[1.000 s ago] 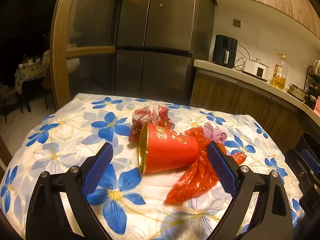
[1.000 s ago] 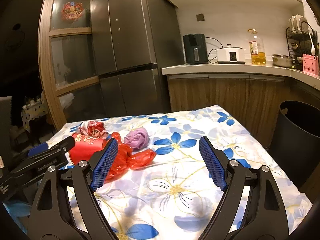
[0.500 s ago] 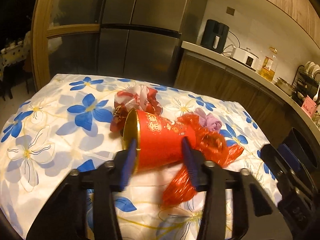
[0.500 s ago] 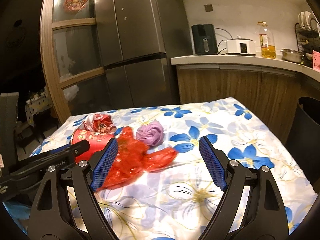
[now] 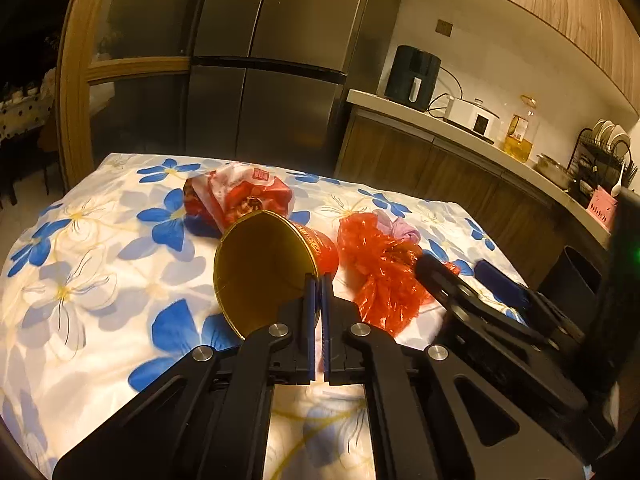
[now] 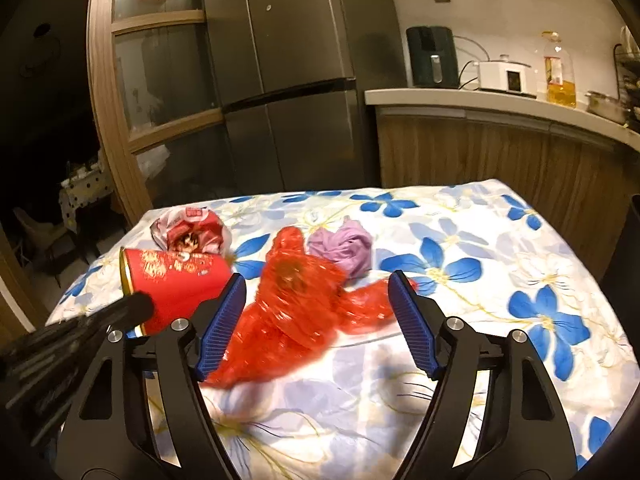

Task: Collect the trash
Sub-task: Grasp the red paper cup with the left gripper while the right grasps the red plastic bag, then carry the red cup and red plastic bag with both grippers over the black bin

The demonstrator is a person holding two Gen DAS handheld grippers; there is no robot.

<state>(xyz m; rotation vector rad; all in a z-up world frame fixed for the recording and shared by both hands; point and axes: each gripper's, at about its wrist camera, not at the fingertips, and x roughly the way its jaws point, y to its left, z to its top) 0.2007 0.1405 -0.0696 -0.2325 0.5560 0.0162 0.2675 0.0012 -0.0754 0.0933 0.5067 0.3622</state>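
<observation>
A red paper cup with a gold inside (image 5: 260, 264) lies on its side on the flowered tablecloth (image 5: 80, 280). My left gripper (image 5: 319, 280) is shut on the cup's rim wall. The cup also shows in the right wrist view (image 6: 176, 280), with the left gripper (image 6: 132, 308) on it. A red plastic bag (image 6: 304, 300) lies crumpled in the middle, and my right gripper (image 6: 318, 292) is open, its fingers on either side of the bag. A purple wad (image 6: 344, 248) lies behind the bag. A red-and-white wrapper (image 6: 188, 232) lies behind the cup.
A dark bin (image 5: 572, 276) stands off the table's right edge. Behind the table are a steel fridge (image 6: 288, 80) and a wooden counter (image 6: 500, 100) with appliances and an oil bottle. A glass-paned wooden door (image 6: 132, 100) stands at the left.
My left gripper has moved forward and closed from wide open onto the cup's rim. My right gripper has moved in over the red bag, still open.
</observation>
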